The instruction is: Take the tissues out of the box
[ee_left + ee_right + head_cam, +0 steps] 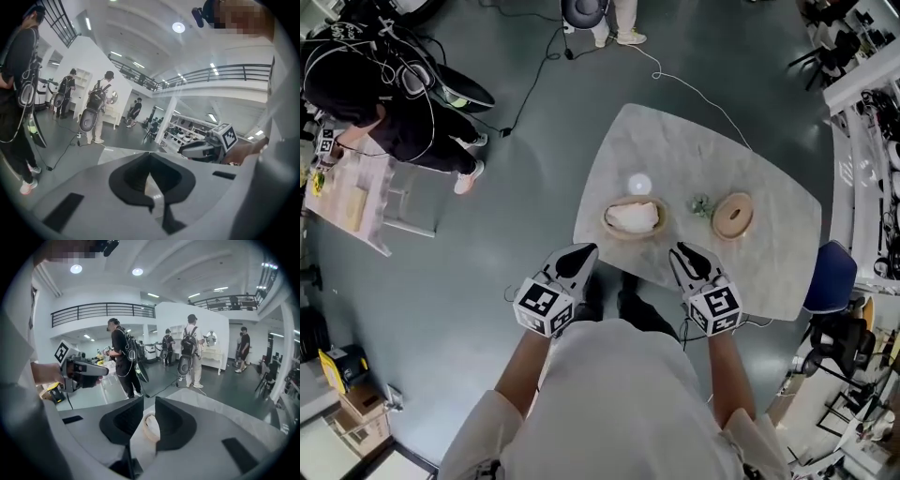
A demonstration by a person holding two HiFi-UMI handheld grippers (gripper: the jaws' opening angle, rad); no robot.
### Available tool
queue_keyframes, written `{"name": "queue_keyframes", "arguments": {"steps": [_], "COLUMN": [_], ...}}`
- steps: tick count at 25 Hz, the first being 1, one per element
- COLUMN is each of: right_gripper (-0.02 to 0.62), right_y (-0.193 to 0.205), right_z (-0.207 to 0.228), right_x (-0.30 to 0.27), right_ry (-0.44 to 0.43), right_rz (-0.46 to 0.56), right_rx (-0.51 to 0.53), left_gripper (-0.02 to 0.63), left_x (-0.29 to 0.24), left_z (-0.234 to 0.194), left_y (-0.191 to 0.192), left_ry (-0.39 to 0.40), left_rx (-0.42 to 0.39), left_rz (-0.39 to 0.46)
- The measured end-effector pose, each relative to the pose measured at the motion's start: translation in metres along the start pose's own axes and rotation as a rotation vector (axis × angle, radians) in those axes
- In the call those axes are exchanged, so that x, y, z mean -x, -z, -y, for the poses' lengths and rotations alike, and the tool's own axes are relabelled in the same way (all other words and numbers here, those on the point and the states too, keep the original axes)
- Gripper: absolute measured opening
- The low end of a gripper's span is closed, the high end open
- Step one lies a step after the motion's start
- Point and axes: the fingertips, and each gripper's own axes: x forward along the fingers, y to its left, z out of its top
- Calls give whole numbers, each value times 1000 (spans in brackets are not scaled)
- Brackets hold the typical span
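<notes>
A round wooden tissue box (631, 217) with white tissue bulging from its top stands on the marble table (769, 258), near the front edge. My left gripper (581, 251) hovers just short of that edge, left of the box; in the left gripper view its jaw tips (150, 161) meet with nothing in them. On the other side of the box my right gripper (682, 251) is held at the table's edge. Its jaws (149, 404) stand a little apart and empty, and a pale wooden rim (149, 427) shows through the gap, lying beyond them.
A white ball (638, 184) sits behind the box. A small green thing (701, 205) and a wooden ring (733, 215) lie to its right. A blue chair (830, 277) stands at the table's right. A person in black (375, 103) is by a bench far left; cables cross the floor.
</notes>
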Motion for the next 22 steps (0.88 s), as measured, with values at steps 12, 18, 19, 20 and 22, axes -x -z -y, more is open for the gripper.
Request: {"name": "queue_keyframes", "arguments": {"steps": [12,18,19,20,22], "right_gripper": [95,95,95,95,95], "right_y": [66,119,127,134,148], "right_z": [21,19,19,19,21], "right_x": [-99,-149,-157,-165,-179], "right_ry": [-263,-381,-401,-420,-455], "right_rz": [-238,-397,-417,-438,-485], "right_rx": [274,444,463,480,513], "left_gripper": [9,9,9,9,8], "left_x": [-20,-18,-17,-15,-14], "left_z": [-19,-31,-34,-36,-40], "left_y": [36,39,39,41,44], "left_ry": [-157,-226,-237,-249,-271], "left_rx": [115,131,135,141,158], "left_rz": [-24,-19,-19,-20,-23]}}
